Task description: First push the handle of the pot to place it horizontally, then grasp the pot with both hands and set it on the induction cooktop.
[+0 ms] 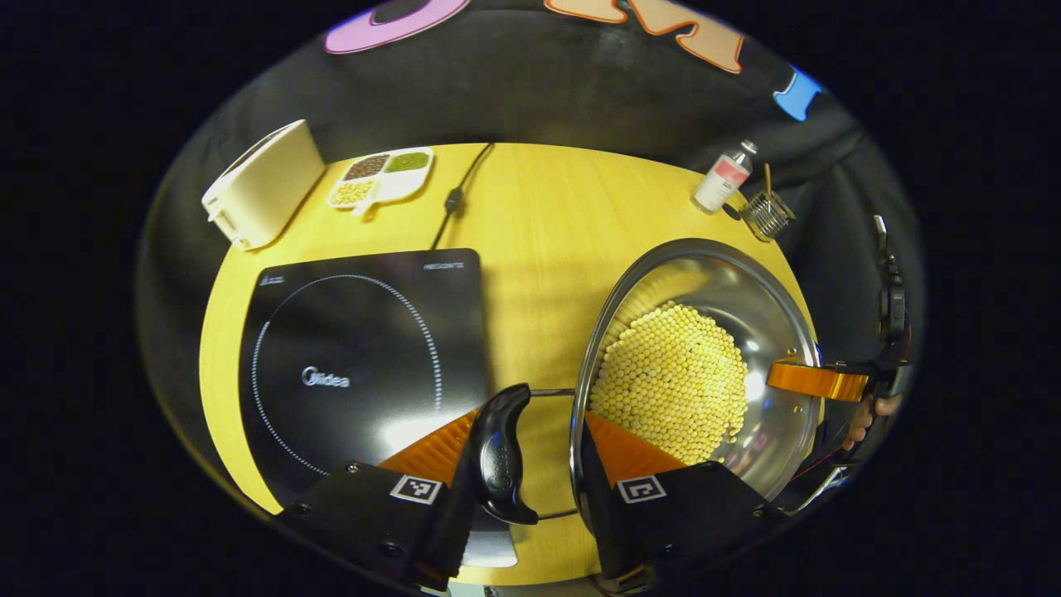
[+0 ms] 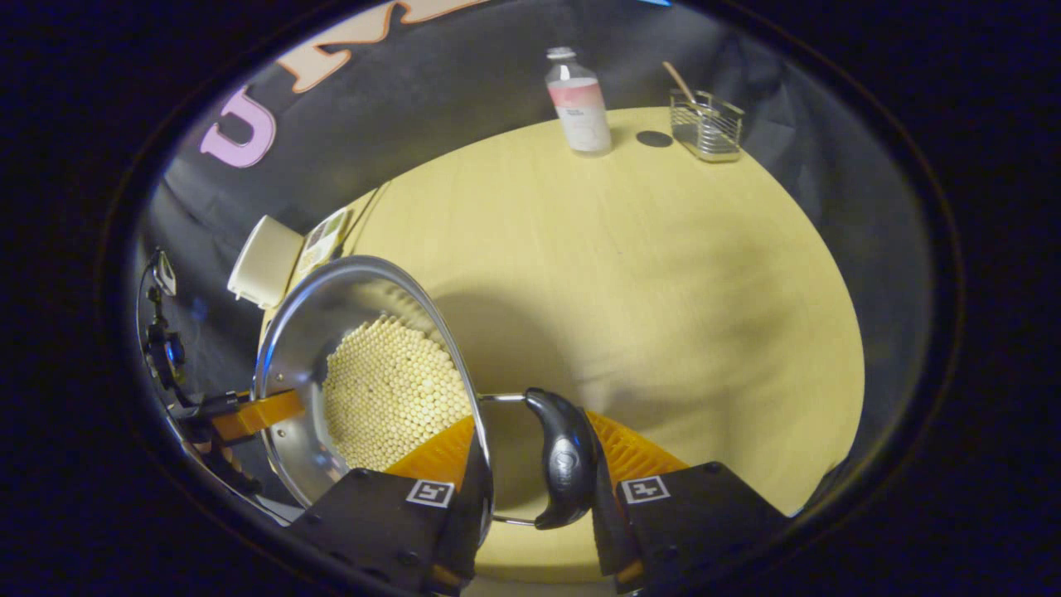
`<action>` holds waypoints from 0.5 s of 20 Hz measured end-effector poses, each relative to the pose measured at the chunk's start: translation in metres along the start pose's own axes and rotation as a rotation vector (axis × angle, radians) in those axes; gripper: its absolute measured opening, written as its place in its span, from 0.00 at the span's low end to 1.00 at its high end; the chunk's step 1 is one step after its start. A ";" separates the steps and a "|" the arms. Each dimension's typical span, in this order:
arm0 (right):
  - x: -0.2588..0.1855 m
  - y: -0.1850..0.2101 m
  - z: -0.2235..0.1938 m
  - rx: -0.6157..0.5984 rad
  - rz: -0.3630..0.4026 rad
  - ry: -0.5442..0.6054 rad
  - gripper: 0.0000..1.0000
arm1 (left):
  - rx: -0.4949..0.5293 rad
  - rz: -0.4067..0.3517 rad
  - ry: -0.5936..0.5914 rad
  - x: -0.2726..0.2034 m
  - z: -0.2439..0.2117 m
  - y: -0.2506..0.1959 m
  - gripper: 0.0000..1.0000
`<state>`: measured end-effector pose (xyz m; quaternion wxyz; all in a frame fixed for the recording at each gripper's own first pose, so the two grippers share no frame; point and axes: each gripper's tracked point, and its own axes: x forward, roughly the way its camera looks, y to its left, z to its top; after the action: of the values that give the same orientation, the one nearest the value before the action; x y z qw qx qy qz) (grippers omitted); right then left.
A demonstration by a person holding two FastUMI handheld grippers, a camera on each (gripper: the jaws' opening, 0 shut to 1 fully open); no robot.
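While I hold one on each side of the pot, here is how things stand.
Left hand-held gripper [image 1: 530, 452]: my orange fingers straddle the left black plastic loop handle [image 1: 500, 454] and the pot's rim; the inner finger reaches inside the pot and the outer one lies against the handle's outer side. I cannot tell if both press.
Right hand-held gripper [image 2: 530, 452]: fingers straddle the right black loop handle [image 2: 565, 456] the same way, one inside the rim, one outside; whether it is closed tight I cannot tell.
Pot: the shiny stainless steel pot [image 1: 729, 290], holding small pale yellow beads [image 1: 671, 381], sits between my two hand-held grippers on the round yellow wooden worktop [image 1: 547, 215].
Cooktop: the flat black induction cooktop [image 1: 365, 348] lies beside my left hand-held gripper, on the side away from the pot, apart from it.
Far ahead of my right hand-held gripper: a clear bottle with a pink label [image 2: 578, 104] and a wire basket [image 2: 706, 124].
Far ahead of my left hand-held gripper: a cream box [image 1: 261, 186] and a white divided tray [image 1: 381, 176].
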<state>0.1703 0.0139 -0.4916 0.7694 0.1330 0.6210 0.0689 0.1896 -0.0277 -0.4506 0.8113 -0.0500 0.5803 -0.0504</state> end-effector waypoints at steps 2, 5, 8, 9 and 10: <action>0.000 0.020 -0.003 -0.017 0.028 0.002 0.58 | -0.011 0.028 -0.010 -0.016 -0.003 0.013 0.63; 0.000 0.053 -0.014 -0.028 0.042 0.002 0.58 | -0.012 0.048 -0.027 -0.033 -0.006 0.039 0.62; 0.004 0.088 -0.018 -0.035 0.031 -0.006 0.58 | -0.024 0.040 -0.029 -0.035 -0.006 0.067 0.63; 0.007 0.100 -0.021 -0.034 0.024 -0.008 0.58 | -0.019 0.036 -0.033 -0.035 -0.005 0.078 0.62; 0.010 0.115 -0.022 -0.033 0.017 -0.016 0.51 | -0.010 0.032 -0.045 -0.036 -0.002 0.087 0.63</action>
<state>0.1579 0.1288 -0.4715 0.7756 0.1261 0.6126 0.0848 0.1781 0.0634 -0.4299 0.8245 -0.0456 0.5631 -0.0334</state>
